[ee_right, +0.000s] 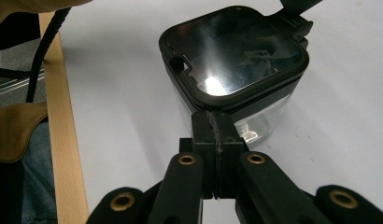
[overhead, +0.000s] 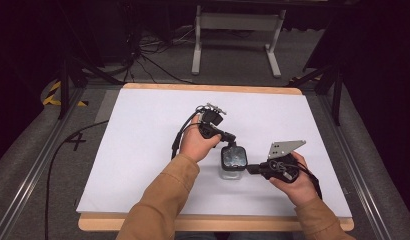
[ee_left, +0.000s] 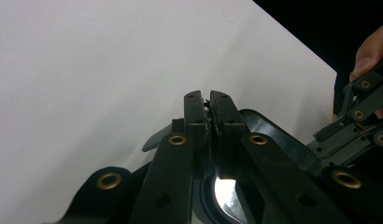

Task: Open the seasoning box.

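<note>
Both pairs of fingers are pressed nearly together, and each seems to pinch a thin part of the container's dark lid [ee_right: 232, 51]. In the left gripper view, the left gripper [ee_left: 211, 105] has its fingers clamped on a narrow tab at the lid's rim, with only a sliver showing between them. In the right gripper view, the right gripper [ee_right: 216, 122] has its fingers closed at the lid's near edge, right at the corner above the clear container [ee_right: 264, 119]; whether they bite the rim or merely butt against it we cannot tell.

From above, the left gripper [overhead: 228, 140] comes in at about eleven o'clock of the container [overhead: 232, 172] and the right gripper [overhead: 252, 169] at about three o'clock. The container stands upright on the white desk [overhead: 143, 150], near its front edge, roughly at six o'clock of the desk's centre.

We judge the main risk to be a slip: the grips are on thin plastic, so a pull at an angle could let a tab spring free. With nothing holding the clear body down, lifting the lid could drag the whole container up or tip it toward the desk's front edge. Uneven pulling from the two sides might also twist the lid and jam its seal.
</note>
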Demonstrator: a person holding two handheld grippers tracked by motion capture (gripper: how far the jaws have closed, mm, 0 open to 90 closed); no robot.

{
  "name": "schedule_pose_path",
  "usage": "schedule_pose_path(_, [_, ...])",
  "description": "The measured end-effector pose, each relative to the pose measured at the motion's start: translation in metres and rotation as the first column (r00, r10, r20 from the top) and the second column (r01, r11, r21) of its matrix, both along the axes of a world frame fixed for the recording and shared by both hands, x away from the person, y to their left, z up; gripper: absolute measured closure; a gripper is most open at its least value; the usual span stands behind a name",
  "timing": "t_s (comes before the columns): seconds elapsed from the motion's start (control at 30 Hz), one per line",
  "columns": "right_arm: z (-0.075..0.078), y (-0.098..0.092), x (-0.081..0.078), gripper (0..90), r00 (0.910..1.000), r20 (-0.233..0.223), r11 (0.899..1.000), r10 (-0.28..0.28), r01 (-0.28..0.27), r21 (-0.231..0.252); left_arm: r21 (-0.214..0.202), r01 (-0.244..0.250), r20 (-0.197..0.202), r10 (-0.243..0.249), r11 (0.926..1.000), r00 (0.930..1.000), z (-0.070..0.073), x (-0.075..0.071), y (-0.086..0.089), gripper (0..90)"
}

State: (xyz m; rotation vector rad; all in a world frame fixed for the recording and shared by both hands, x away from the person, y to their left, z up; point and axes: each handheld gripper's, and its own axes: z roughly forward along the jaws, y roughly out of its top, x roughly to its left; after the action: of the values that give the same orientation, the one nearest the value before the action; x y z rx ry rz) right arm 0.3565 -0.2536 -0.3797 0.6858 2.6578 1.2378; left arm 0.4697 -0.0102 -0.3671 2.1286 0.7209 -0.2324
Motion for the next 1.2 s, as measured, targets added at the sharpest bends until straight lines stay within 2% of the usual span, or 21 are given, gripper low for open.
schedule_pose_path(0.07, [0.001, 0.000, 0.000, 90.0, 1.0000, 0.006, 1.000, -0.004, 0.004, 0.005, 0.003, -0.013, 0.036, 0.013, 0.9999, 0.9993, 0.003, -0.003, 0.001, 89.8])
schedule_pose_path(0.13, [0.001, -0.001, 0.000, 90.0, 1.0000, 0.002, 1.000, -0.002, 0.002, 0.015, -0.027, -0.005, 0.042, 0.006, 0.9996, 0.9991, 0.007, -0.005, 0.005, 89.8])
schedule_pose_path(0.17, [0.002, -0.001, 0.001, 90.0, 1.0000, 0.003, 1.000, -0.001, 0.001, 0.021, -0.026, -0.009, 0.059, 0.011, 0.9996, 0.9982, 0.011, -0.008, 0.006, 89.8])
schedule_pose_path(0.2, [0.002, -0.001, 0.001, 90.0, 1.0000, 0.006, 1.000, -0.005, 0.004, 0.025, -0.014, -0.015, 0.079, 0.016, 0.9998, 0.9968, 0.015, -0.012, 0.008, 89.8])
schedule_pose_path(0.3, [0.004, -0.001, 0.001, 90.0, 0.9999, 0.012, 0.999, -0.007, 0.006, 0.034, 0.005, -0.016, 0.098, 0.016, 0.9999, 0.9951, 0.020, -0.017, 0.012, 89.8])
schedule_pose_path(0.47, [0.009, -0.001, 0.003, 90.0, 0.9996, 0.027, 0.998, -0.005, 0.004, 0.061, 0.001, -0.015, 0.122, 0.015, 0.9999, 0.9925, 0.029, -0.029, 0.024, 90.0])
schedule_pose_path(0.7, [0.015, -0.002, 0.005, 90.0, 0.9984, 0.051, 0.995, -0.024, 0.019, 0.097, 0.024, 0.011, 0.176, -0.015, 0.9996, 0.9842, 0.040, -0.054, 0.035, 90.0])
schedule_pose_path(1.0, [0.019, -0.001, 0.008, 90.0, 0.9952, 0.079, 0.989, -0.057, 0.046, 0.140, -0.001, 0.071, 0.181, -0.069, 0.9975, 0.9810, 0.047, -0.086, 0.038, 90.0])
schedule_pose_path(1.1, [0.021, -0.002, 0.008, 90.0, 0.9947, 0.080, 0.987, -0.064, 0.052, 0.151, 0.015, 0.077, 0.192, -0.079, 0.9969, 0.9782, 0.045, -0.091, 0.035, 90.0])
schedule_pose_path(1.17, [0.021, -0.003, 0.008, 90.0, 0.9945, 0.077, 0.984, -0.071, 0.057, 0.166, 0.029, 0.070, 0.192, -0.074, 0.9971, 0.9787, 0.040, -0.092, 0.031, 90.0])
schedule_pose_path(1.2, [0.021, -0.003, 0.008, 90.0, 0.9945, 0.077, 0.984, -0.071, 0.057, 0.170, 0.032, 0.065, 0.181, -0.069, 0.9974, 0.9811, 0.036, -0.091, 0.029, 90.0])
